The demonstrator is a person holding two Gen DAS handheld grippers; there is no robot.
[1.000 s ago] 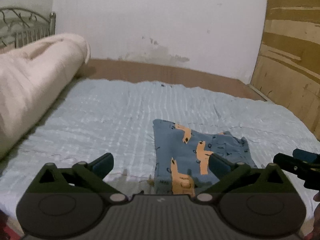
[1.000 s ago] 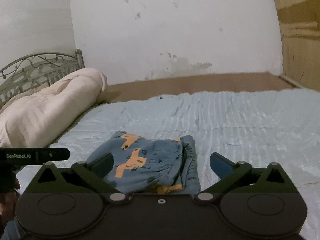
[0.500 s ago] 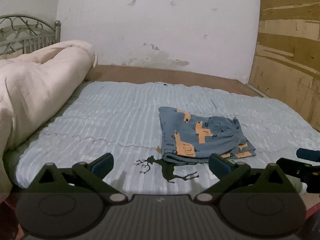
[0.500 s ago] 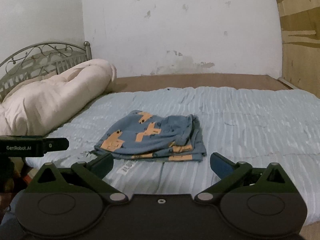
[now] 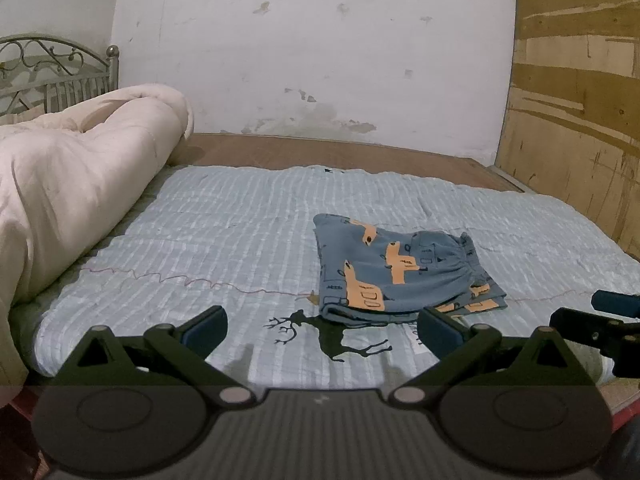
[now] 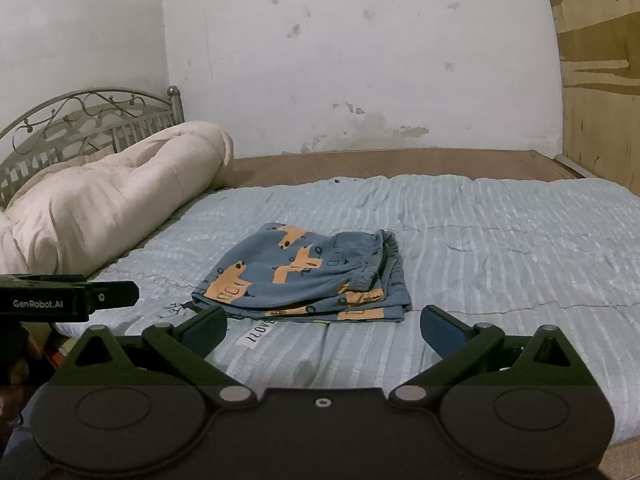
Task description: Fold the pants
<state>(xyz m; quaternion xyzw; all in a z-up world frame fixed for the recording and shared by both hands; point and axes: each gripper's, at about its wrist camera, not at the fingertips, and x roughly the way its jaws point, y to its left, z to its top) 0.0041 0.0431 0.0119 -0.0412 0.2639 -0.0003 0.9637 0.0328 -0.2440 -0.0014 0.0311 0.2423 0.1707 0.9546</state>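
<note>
The blue pants with orange truck prints lie folded in a flat stack on the light blue bedspread, near the bed's front edge. They also show in the right wrist view. My left gripper is open and empty, held back over the bed's front edge, apart from the pants. My right gripper is open and empty, also held back from the pants. The right gripper shows at the right edge of the left wrist view.
A rolled cream duvet lies along the left side of the bed, in front of a metal headboard. A white wall stands behind the bed and a wooden panel to the right. A deer print marks the bedspread.
Both grippers have drawn back from the folded pants toward the bed's front edge. The pants lie still and now look farther away.
</note>
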